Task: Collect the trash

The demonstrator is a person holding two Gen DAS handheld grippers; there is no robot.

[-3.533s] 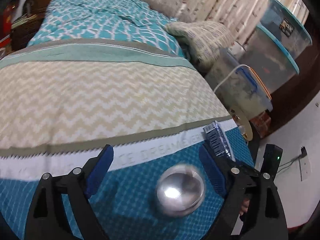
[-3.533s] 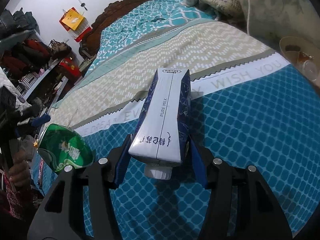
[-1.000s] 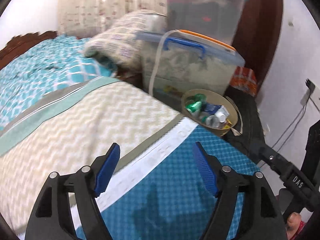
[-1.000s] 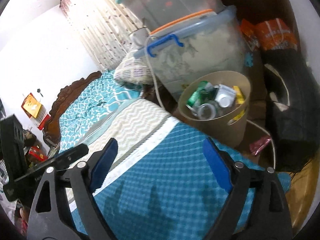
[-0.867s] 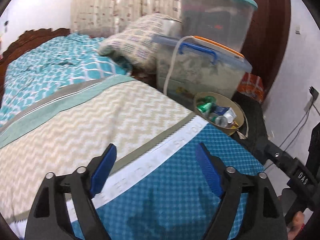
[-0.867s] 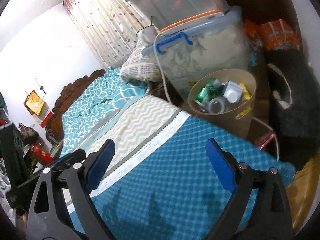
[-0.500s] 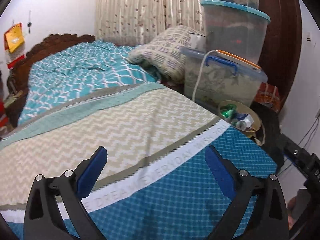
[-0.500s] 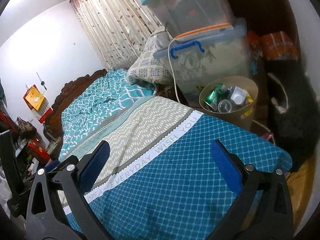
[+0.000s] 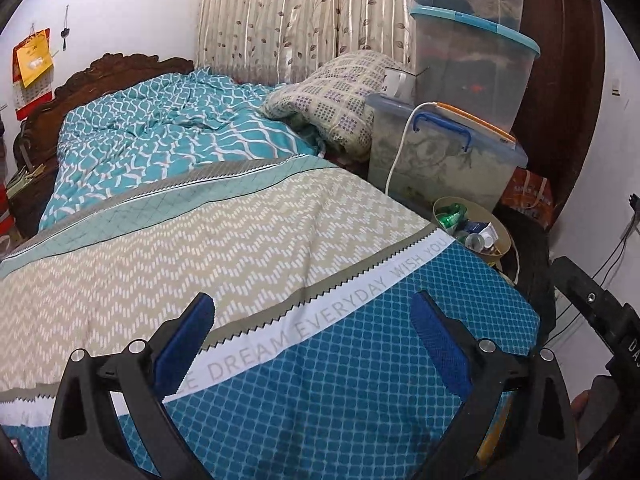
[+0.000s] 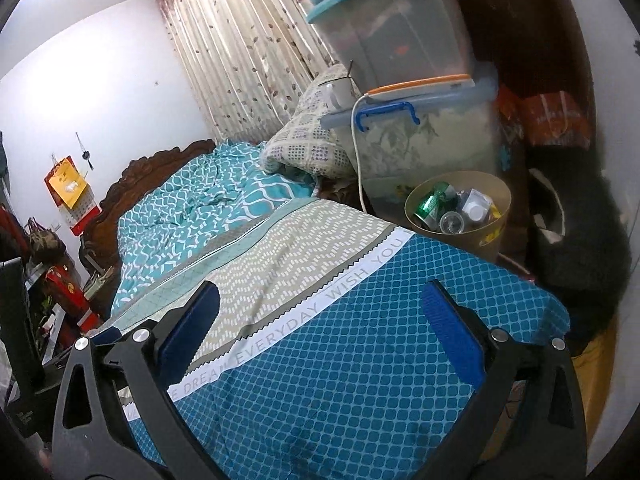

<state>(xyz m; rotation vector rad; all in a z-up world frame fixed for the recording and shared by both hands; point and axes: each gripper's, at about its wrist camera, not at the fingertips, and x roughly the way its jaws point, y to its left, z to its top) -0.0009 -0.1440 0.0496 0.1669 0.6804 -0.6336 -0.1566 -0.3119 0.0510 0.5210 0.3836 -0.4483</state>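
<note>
Both your grippers are empty now. The left gripper [image 9: 308, 320] and right gripper [image 10: 320, 312] are each spread wide over the blue end of the bed [image 9: 340, 380], nothing between the jaws. A few seconds back the right one was clamped on the milk carton and the left had a can lined up; a second ago both jaws were still widening out and both hands were close up on the bin [image 10: 490, 196], so you've since pulled them back over the bed.

The trash sits in that bin, ahead and to the right of both tools, on the floor past the bed's far right corner, just in front of the plastic box [image 10: 420, 148]. From the right wrist view you can make out a green can [image 10: 430, 202], a clear cup and the carton's white cap end piled inside. Left wrist view shows the same pile [image 9: 468, 228].

I don't see any loose trash left on the bedding [image 10: 248, 264] in front of either tool, so my guess is this load is done. Worth a sweep around for anything off to the sides before you call it finished.
</note>
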